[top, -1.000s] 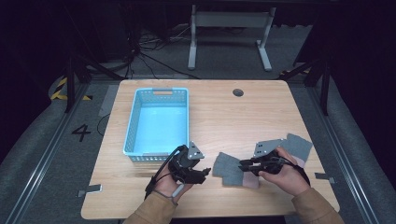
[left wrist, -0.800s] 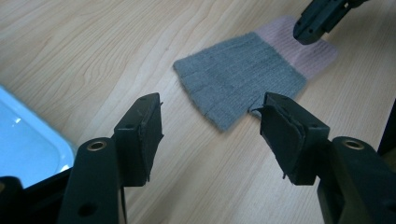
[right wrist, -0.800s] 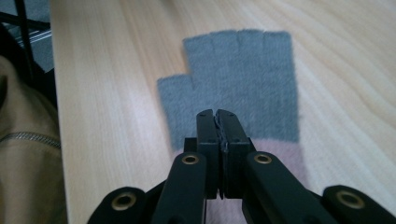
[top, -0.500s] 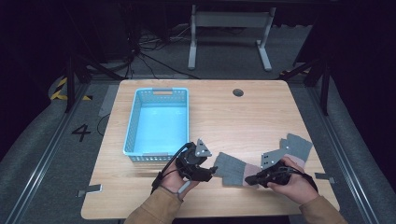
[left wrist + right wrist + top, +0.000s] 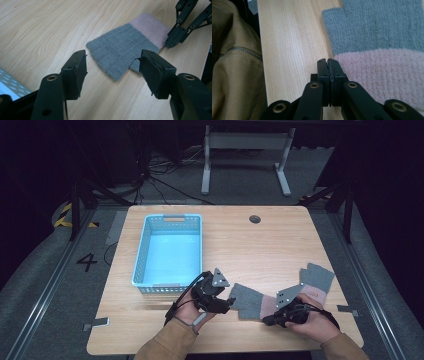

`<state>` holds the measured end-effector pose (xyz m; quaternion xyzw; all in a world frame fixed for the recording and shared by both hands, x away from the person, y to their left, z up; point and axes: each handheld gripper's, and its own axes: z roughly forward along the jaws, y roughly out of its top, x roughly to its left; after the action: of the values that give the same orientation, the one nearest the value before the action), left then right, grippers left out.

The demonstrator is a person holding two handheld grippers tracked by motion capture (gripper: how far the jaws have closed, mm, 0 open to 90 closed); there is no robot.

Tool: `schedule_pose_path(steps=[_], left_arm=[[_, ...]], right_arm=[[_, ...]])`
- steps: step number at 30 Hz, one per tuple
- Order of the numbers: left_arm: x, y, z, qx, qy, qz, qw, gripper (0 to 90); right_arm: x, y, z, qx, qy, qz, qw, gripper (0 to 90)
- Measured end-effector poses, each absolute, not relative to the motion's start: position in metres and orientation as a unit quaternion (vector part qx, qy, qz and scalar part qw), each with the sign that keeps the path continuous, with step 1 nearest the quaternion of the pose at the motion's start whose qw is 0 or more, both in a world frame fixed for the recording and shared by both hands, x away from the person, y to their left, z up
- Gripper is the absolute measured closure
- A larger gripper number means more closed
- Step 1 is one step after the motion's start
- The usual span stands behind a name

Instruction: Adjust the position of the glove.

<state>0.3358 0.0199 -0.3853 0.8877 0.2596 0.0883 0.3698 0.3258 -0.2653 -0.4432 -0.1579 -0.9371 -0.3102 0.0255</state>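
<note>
The right gripper [image 5: 329,62] is pinched together at the near glove's [image 5: 254,301] cuff edge, apparently to pin it, while the left gripper [image 5: 112,67] hovers with jaws apart over its finger end, ready to grasp.

The blue basket [image 5: 170,252] is taking up the table's [image 5: 280,245] left side at about ten o'clock, so a hand is having to go around its walls. From twelve to two o'clock the wood is lying bare and a gripper is finding lots of room to pass. Near the front, one grey and pink glove [image 5: 250,301] is lying flat at six o'clock and a second glove [image 5: 316,279] at four, with the left gripper [image 5: 225,304] and right gripper [image 5: 267,320] crowding the gap there.
</note>
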Motion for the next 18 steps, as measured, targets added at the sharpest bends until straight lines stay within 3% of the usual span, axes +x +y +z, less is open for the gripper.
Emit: schedule_pose_path(steps=[18], left_arm=[[0.3359,0.0206,-0.3849,0.887,0.262,0.089,0.369,39.4]], right_arm=[[0.3329,-0.2735,-0.4451,-0.192,-0.933,-0.304,-0.016,89.9]])
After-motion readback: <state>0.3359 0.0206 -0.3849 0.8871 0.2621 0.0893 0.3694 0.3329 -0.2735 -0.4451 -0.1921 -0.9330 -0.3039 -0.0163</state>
